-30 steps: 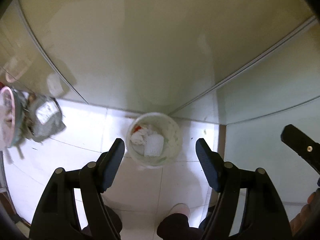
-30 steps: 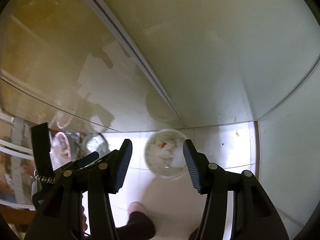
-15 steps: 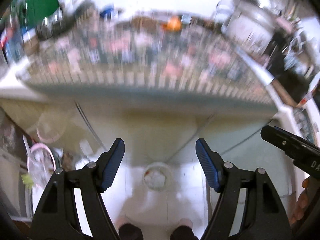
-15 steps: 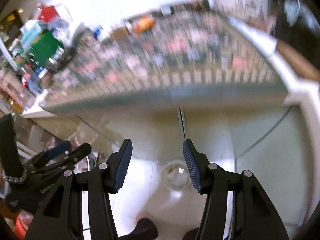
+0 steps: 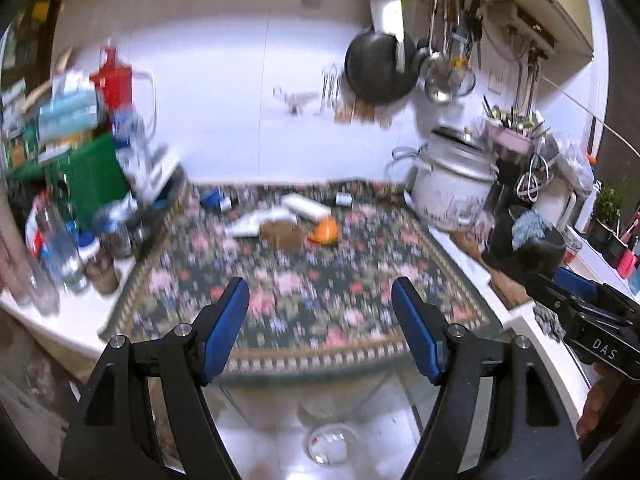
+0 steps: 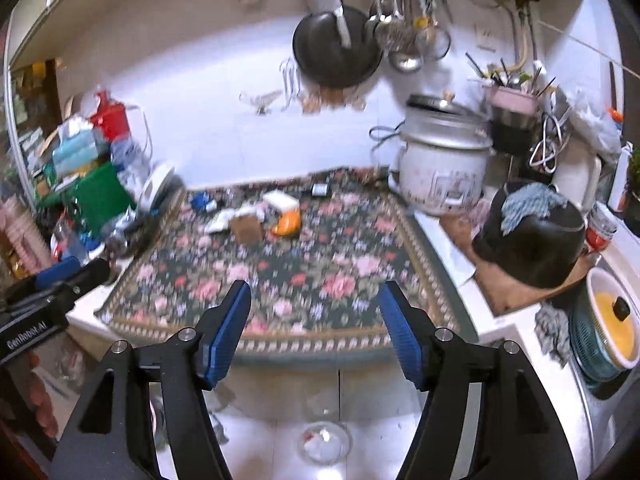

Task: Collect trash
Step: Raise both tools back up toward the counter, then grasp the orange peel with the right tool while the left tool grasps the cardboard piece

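Floral-patterned dark green cloth covers the middle of the white desk, and the trash lies in a loose cluster on its far half: an orange piece of peel or wrapper, a crumpled brown paper lump touching it, a flat white wrapper just beside that, and a white rectangular packet behind them. In the right wrist view the same cluster sits at centre left, the orange piece next to the brown lump.

Both claws hang above the near edge of the cloth, well apart from the trash. The left claw has its blue-padded fingers spread with nothing between them. The right claw is likewise spread and empty; its jaws have just been opening wider.

Below the desk edge, on the white tiled floor, a round pale trash bin shows between the right claw's fingers, with white and red scraps inside. A white rice cooker stands at the cloth's far right corner, and a black pan hangs on the tiled wall behind. Motion blur softens most small details.
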`<control>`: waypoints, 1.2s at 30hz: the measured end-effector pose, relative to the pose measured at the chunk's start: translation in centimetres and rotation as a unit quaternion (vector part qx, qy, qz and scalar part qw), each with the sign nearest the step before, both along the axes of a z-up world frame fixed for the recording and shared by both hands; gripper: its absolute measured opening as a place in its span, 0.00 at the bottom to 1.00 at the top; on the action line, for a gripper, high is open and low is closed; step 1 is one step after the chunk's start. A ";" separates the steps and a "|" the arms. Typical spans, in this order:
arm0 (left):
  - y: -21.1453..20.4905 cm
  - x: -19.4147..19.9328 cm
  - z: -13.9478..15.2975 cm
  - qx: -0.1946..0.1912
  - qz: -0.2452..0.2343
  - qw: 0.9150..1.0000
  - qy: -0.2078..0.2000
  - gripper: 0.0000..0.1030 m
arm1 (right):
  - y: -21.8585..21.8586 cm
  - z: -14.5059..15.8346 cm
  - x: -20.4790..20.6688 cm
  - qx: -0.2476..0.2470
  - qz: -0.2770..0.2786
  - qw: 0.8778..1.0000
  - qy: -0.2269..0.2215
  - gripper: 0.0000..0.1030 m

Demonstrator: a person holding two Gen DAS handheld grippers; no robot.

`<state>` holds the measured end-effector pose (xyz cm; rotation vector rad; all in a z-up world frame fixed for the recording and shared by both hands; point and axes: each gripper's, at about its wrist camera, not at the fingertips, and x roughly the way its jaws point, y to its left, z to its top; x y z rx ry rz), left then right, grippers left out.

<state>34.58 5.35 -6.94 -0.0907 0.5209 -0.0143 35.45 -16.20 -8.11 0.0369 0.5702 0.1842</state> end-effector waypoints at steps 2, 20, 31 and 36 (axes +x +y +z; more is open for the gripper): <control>-0.2 1.0 1.0 0.005 0.002 1.000 -0.015 0.71 | -0.5 0.9 0.6 -0.007 -0.002 1.000 -0.011 0.61; -5.3 14.9 0.0 -0.052 0.103 0.993 0.031 0.72 | -6.6 1.6 15.7 -0.037 0.109 0.993 -0.002 0.61; -1.3 21.4 -2.9 -0.045 0.170 0.980 0.095 0.75 | -4.3 -1.9 24.2 0.013 0.162 0.984 0.078 0.61; 2.1 25.6 -5.7 -0.046 0.165 0.978 0.120 0.75 | -0.9 -4.3 27.8 0.023 0.156 0.981 0.113 0.61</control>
